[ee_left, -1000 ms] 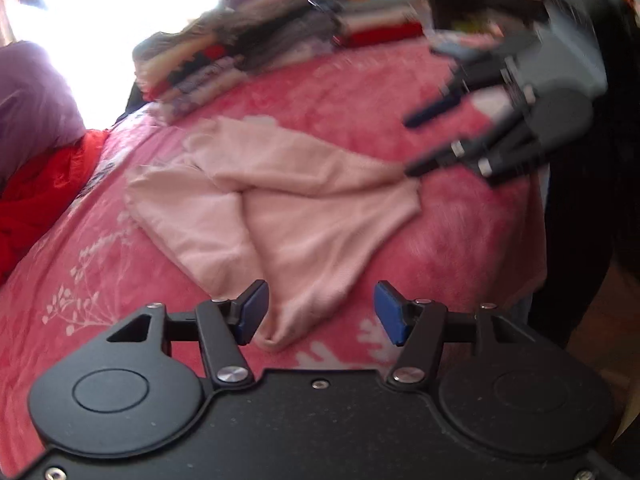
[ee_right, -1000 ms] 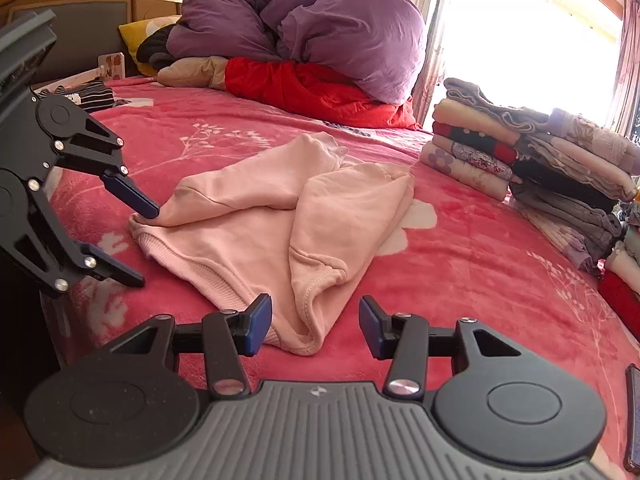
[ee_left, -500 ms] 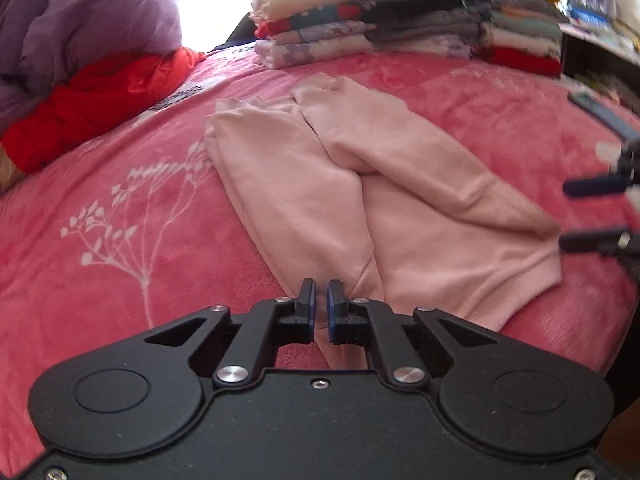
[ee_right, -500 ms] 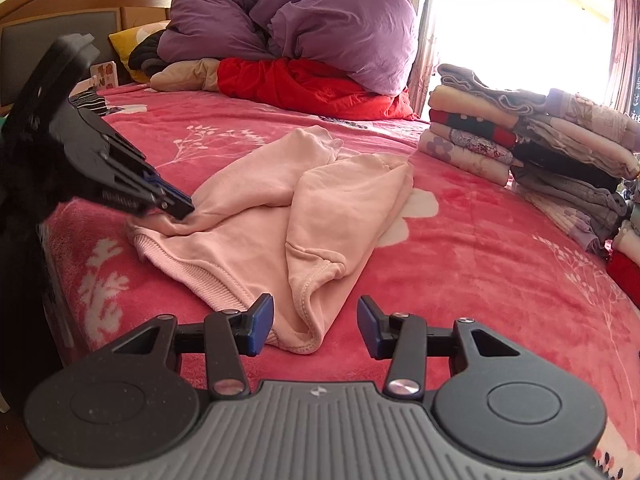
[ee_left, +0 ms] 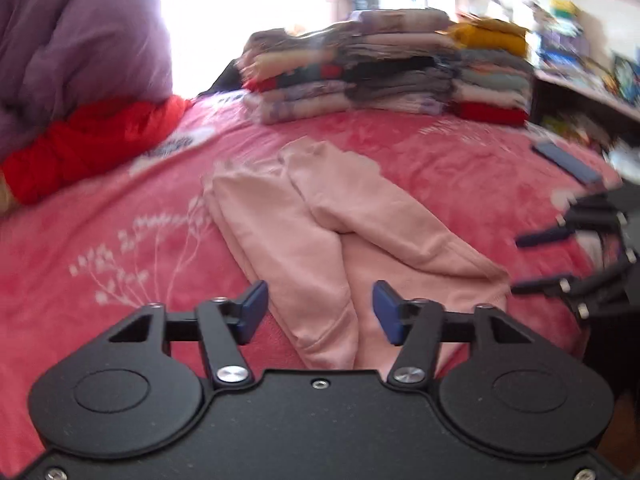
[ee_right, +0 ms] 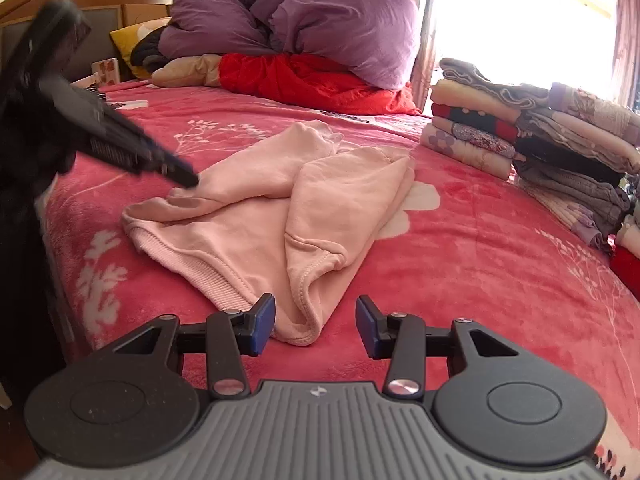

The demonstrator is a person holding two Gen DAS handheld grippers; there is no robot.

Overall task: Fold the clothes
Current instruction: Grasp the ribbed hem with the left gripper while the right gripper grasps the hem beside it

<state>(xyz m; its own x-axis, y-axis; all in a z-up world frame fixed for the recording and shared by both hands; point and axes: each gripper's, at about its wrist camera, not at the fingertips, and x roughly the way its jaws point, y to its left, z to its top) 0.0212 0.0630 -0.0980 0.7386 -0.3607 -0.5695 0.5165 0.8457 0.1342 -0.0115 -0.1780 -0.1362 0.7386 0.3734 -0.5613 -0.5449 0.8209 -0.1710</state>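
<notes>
A pale pink sweatshirt (ee_left: 320, 232) lies crumpled on the red flowered bed cover (ee_left: 120, 240), both sleeves drawn in over the body. My left gripper (ee_left: 320, 312) hovers at its near end. Its jaws are opening, and a sleeve end lies in the gap with neither blue pad pressing on it. The right wrist view shows the same sweatshirt (ee_right: 304, 200), its ribbed hem toward me. My right gripper (ee_right: 316, 324) is open just short of a sleeve cuff and holds nothing. The left gripper (ee_right: 176, 172) shows blurred at that view's left, tips at the garment's edge. The right gripper (ee_left: 560, 260) stands beyond the sweatshirt's right side.
Stacks of folded clothes (ee_left: 380, 76) line the far side of the bed, also seen as stacks (ee_right: 540, 132) on the right. A purple duvet (ee_right: 304, 16) on a red blanket (ee_right: 312, 80) is heaped by the headboard. A dark phone (ee_left: 568, 162) lies near a cluttered shelf.
The left gripper went from open to shut on the sleeve end, then opened again and lifted back a little. The right gripper has not moved.
</notes>
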